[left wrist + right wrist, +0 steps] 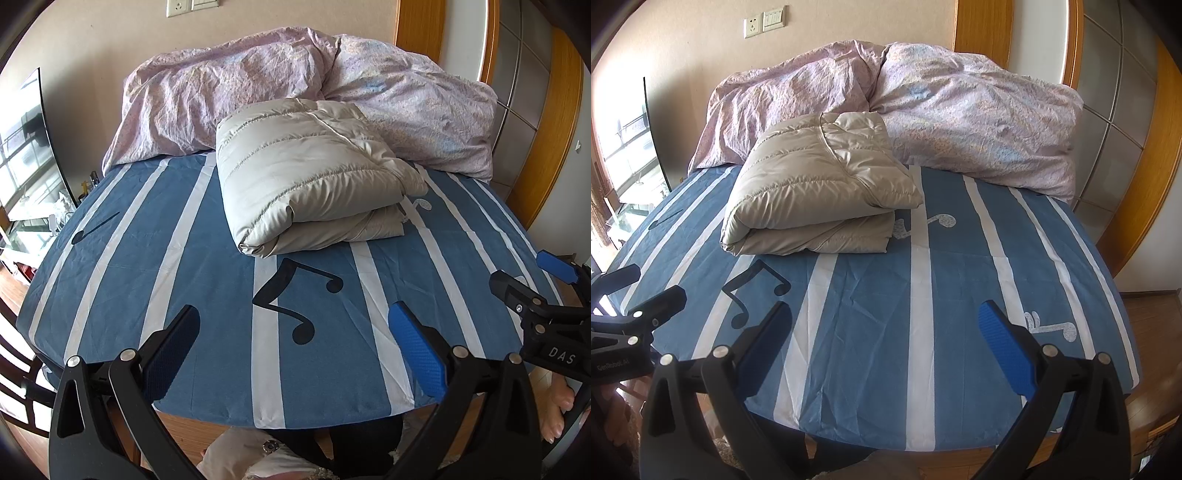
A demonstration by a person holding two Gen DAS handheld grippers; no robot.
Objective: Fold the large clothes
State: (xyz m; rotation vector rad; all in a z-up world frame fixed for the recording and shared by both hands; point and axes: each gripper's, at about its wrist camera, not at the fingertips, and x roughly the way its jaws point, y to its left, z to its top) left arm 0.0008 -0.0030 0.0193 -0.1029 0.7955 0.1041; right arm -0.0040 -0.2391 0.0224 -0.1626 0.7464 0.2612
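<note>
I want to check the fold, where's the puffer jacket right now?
In both views the folded jacket lies mid-bed on the striped sheet, against the pink duvet.

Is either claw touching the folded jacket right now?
Apart. In both wrist views the left claw and the right claw hang open near the foot of the bed, with bare striped sheet between them and the folded jacket.

**Both grippers open and empty over the bed's near edge**

The left gripper [295,343] hovers above the near edge of the bed [207,280], jaws spread wide, holding nothing. The right gripper [886,343] hovers just beside it, jaws equally wide, also empty.
</note>
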